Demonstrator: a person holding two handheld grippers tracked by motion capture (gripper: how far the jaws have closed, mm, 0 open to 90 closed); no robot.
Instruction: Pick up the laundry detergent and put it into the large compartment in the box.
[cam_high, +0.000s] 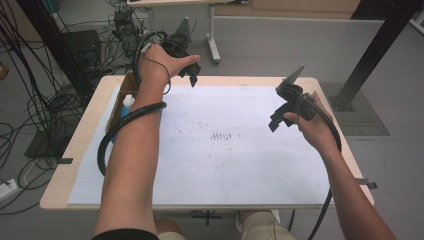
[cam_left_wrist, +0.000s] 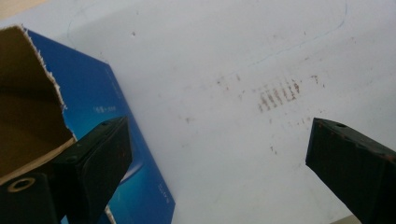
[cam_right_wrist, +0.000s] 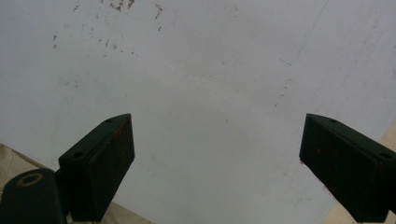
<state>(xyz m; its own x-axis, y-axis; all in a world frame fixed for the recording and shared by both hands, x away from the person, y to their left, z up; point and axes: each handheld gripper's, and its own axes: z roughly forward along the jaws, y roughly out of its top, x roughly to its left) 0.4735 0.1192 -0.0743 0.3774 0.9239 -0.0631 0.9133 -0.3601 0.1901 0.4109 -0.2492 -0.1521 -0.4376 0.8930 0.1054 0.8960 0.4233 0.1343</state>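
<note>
Item: left gripper (cam_high: 192, 75), being held above the far left of the table, jaws standing wide apart and gripping nothing. It is hovering just beside an open cardboard box (cam_high: 120, 102), blue outside and raw brown inside, with a torn top edge, which is lying along the table's left edge. In the left gripper view the box (cam_left_wrist: 100, 107) is sitting at the lower left, close by the near jaw.

Item: right gripper (cam_high: 280, 117), being held over the right half of the table, jaws likewise spread wide and carrying nothing.

Item: bottle (cam_high: 128, 104), white-capped, standing in the box; the person's forearm is covering much of it.

Item: white sheet (cam_high: 240, 165), matte and flat, covering the wooden tabletop; brown scuff marks (cam_high: 222, 136) are showing near its middle.

Handling note, as judgement: the left gripper seems to be heading for the box. Coming down squarely over the box mouth, keeping the jaws clear of the ragged cardboard edge, and closing on the bottle's body rather than its cap should be giving the firmest hold.
</note>
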